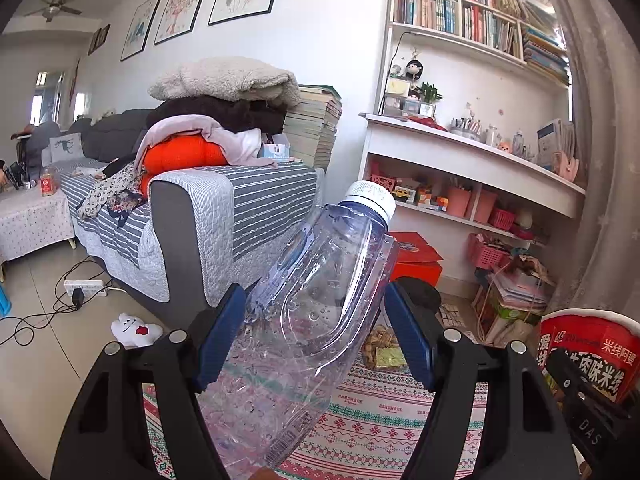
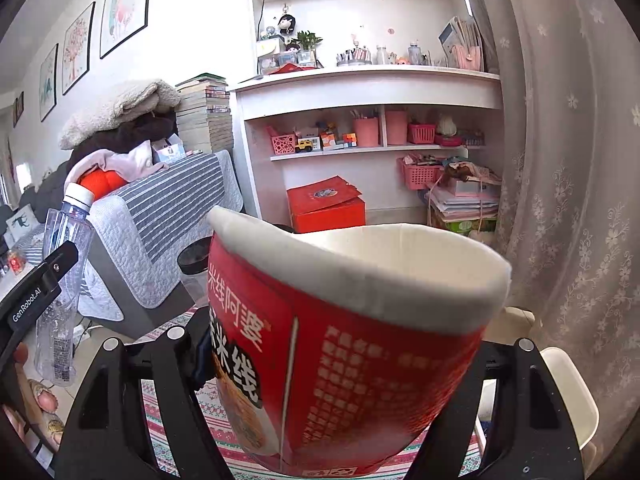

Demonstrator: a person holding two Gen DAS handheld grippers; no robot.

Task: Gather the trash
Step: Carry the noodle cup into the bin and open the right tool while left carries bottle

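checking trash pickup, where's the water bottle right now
The clear water bottle is clamped in the left gripper, raised over the patterned rug, left of the red noodle cup.

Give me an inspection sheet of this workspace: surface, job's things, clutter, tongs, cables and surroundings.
Surface: patterned tablecloth below both tongs.
Job's things: crushed clear bottle, capped; red noodle cup, open top.
Clutter: snack packet on the cloth; plush toy on the floor.
Tongs: left tongs shut on bottle; right tongs shut on noodle cup.
Cables: power strip with black cords on the floor.
Surroundings: sofa piled with clothes, white bookshelf, curtain.
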